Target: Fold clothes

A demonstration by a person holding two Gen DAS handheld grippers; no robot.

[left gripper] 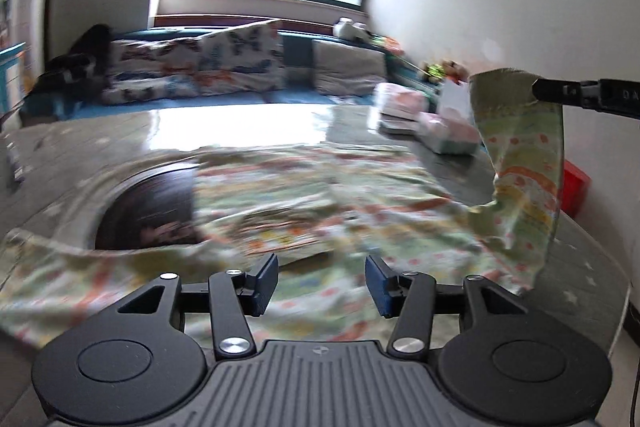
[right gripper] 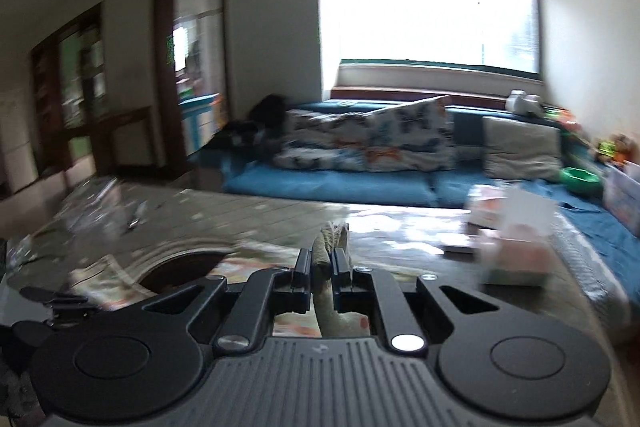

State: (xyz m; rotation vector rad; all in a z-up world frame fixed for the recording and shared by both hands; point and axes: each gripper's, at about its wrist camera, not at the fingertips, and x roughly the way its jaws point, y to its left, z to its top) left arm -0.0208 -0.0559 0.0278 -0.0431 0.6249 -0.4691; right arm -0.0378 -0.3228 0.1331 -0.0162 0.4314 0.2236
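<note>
A light green garment [left gripper: 304, 203] with a small orange and yellow print lies spread over a table [left gripper: 240, 123]. My left gripper [left gripper: 322, 283] is open and empty, hovering just above the garment's near part. My right gripper [right gripper: 322, 269] is shut on a bunched end of the garment [right gripper: 330, 239]. In the left wrist view the right gripper [left gripper: 538, 91] holds that end lifted at the right, and the cloth [left gripper: 524, 163] hangs down from it to the table.
A dark round patch [left gripper: 152, 211] of the table top shows left of the garment. Tissue packs and boxes [left gripper: 424, 119] stand at the table's far right. A red box [left gripper: 576, 187] sits by the right wall. A blue sofa [right gripper: 360, 183] with cushions lies beyond the table.
</note>
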